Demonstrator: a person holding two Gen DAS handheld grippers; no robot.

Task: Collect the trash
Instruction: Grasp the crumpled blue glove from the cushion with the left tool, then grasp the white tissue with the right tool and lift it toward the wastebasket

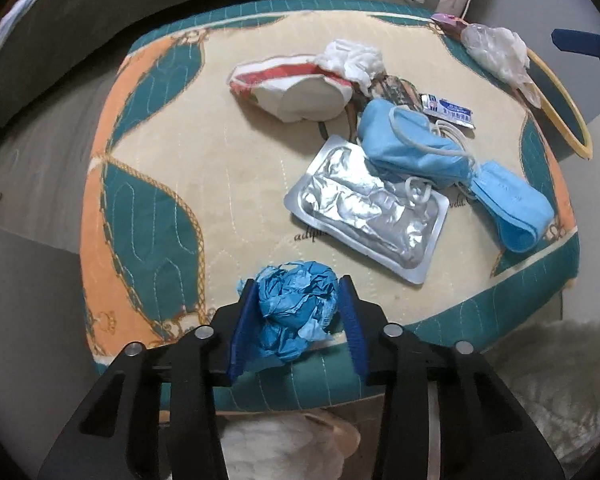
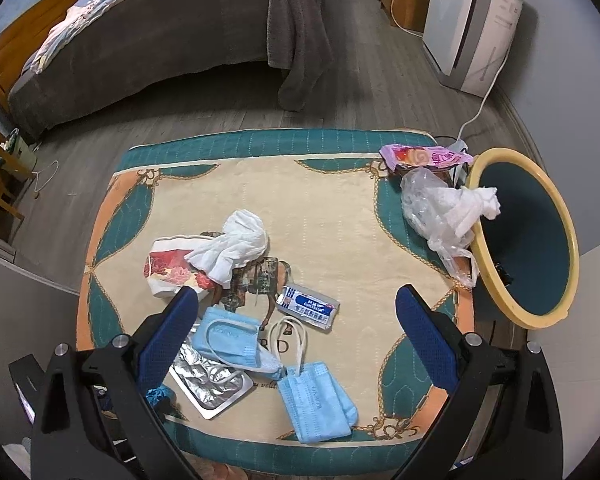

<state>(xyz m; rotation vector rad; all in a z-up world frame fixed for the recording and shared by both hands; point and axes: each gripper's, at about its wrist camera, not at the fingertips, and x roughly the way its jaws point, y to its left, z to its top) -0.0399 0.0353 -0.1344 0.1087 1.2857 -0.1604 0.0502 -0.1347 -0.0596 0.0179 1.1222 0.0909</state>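
A crumpled blue paper ball (image 1: 296, 308) lies at the near edge of the patterned mat (image 1: 160, 208). My left gripper (image 1: 298, 282) is open around the ball; the left pad (image 1: 244, 320) is against it and the right pad stands just clear. Further along the mat lie a foil blister pack (image 1: 368, 208), two blue face masks (image 1: 412, 144) (image 1: 512, 208), a crushed red-and-white carton (image 1: 292, 88), a white tissue (image 1: 352, 58) and a small sachet (image 1: 448, 110). My right gripper (image 2: 297, 291) hangs wide open above the masks (image 2: 228, 340) with nothing between its fingers.
A yellow-rimmed bin (image 2: 476, 176) stands off the mat's right edge, with a clear plastic bag and tissue (image 2: 444, 208) draped on its rim and a pink wrapper (image 2: 424, 156) beside it. A grey bed (image 2: 160, 40) and a white appliance (image 2: 472, 24) stand beyond.
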